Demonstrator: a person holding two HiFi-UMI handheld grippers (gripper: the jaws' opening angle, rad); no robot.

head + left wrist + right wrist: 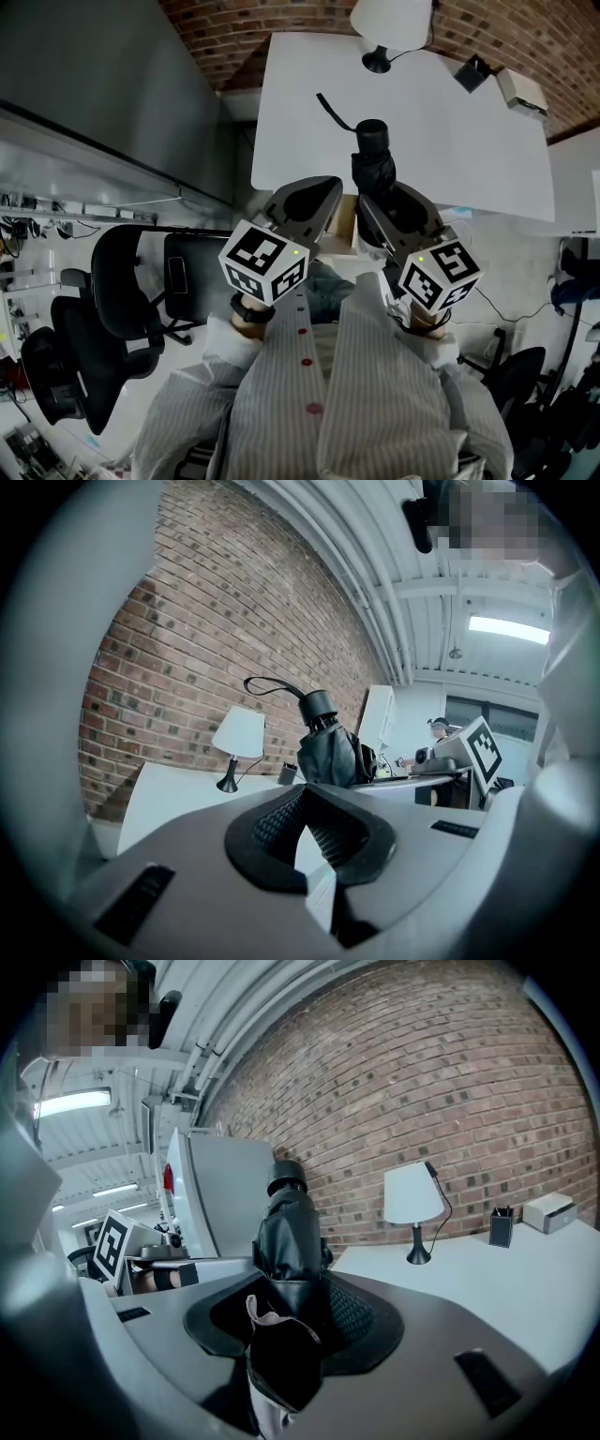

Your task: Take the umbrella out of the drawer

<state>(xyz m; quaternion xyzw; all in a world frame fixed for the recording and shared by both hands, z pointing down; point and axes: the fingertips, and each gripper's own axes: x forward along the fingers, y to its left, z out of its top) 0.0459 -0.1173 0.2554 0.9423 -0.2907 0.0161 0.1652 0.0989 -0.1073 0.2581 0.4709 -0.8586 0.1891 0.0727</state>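
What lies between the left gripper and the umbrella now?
Nothing. In the left gripper view the left gripper is open and empty, and the stretch to the umbrella, held by the right gripper, is bare.

Evenly and coolly lit, muted in colour. Brightest on the white tabletop point(422, 131) in the head view, close to washed out — dimmer toward the lower left corner. Glare off ceiling strip lights point(511, 627) in both gripper views. Heavy fisheye bending and dark vignetting round the edges there. Soft and unfocused in the near foreground; sharper on the brick wall point(441, 1082). Hardly any detail in the folds of the black umbrella point(291, 1241).
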